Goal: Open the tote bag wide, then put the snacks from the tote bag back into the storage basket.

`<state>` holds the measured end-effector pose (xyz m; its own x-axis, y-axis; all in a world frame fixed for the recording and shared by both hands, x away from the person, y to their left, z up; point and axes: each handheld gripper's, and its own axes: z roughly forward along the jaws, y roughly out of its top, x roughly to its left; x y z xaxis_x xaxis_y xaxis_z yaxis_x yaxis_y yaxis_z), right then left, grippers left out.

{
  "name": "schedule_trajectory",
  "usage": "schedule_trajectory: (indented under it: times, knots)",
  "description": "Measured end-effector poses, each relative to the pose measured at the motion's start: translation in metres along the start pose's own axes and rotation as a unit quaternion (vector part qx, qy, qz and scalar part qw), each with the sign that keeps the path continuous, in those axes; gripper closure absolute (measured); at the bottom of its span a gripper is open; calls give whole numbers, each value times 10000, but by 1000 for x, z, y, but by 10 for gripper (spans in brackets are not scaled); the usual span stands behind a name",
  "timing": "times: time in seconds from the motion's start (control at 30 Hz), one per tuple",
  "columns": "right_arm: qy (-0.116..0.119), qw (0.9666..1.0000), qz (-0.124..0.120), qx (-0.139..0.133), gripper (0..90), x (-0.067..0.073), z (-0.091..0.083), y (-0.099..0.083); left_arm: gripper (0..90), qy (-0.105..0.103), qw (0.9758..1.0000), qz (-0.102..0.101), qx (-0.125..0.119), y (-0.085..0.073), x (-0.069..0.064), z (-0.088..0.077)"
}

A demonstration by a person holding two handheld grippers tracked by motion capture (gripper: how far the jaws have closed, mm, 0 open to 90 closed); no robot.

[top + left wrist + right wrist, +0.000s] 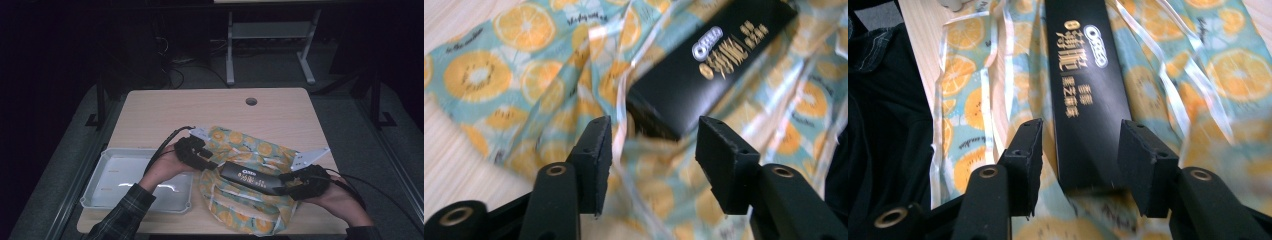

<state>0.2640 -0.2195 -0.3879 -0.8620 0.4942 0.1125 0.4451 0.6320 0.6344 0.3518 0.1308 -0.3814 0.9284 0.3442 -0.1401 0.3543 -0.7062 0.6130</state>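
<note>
A long black Oreo box [250, 177] lies on a flat cloth bag printed with orange slices [235, 137] at the table's front. My left gripper [212, 164] is at the box's left end and my right gripper [285, 182] at its right end. In the left gripper view the gripper [651, 150] is open, with the box [704, 70] just beyond its jaws over the bag [499, 75]. In the right gripper view the gripper [1078, 155] is open too. The near end of the box [1088, 100] lies between and under its jaws, and the pads do not press on it.
A shallow grey tray [115, 165] sits at the table's front left corner, beside my left forearm. The wooden table [200, 107] has a round cable hole [251, 101] near its far edge. Dark floor and a metal stand lie beyond it.
</note>
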Motion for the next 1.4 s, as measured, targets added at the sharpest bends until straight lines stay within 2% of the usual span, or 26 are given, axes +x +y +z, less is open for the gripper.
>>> schedule_trajectory:
  times: [0.17, 0.3, 0.53, 0.67, 0.8, 0.97, 1.4]
  knots:
    - [-52, 9997, -240, 89, 457, 2, 12, 13, 430, 30, 10000, -8, -70, -20, -4, -16]
    - [-61, 9993, -337, 133, 430, -2, 20, 22, 405, 112, 9999, 9, 30, -35, -7, -24]
    - [-72, 9987, -389, 336, 390, -9, 34, 30, 396, 214, 9996, -104, 138, -64, -14, -30]
    - [-74, 9983, -379, 439, 377, -10, 41, 32, 395, 260, 9992, -73, 282, -77, -17, -33]
    - [-137, 9968, -543, 570, 367, -12, 48, 32, 391, 310, 9990, -219, 224, -89, -21, -35]
    - [-148, 9965, -511, 641, 350, -11, 52, 32, 389, 325, 9988, -241, 292, -96, -21, -37]
    - [-172, 9944, -538, 896, 338, -9, 64, 29, 389, 310, 9988, -262, 288, -97, -20, -34]
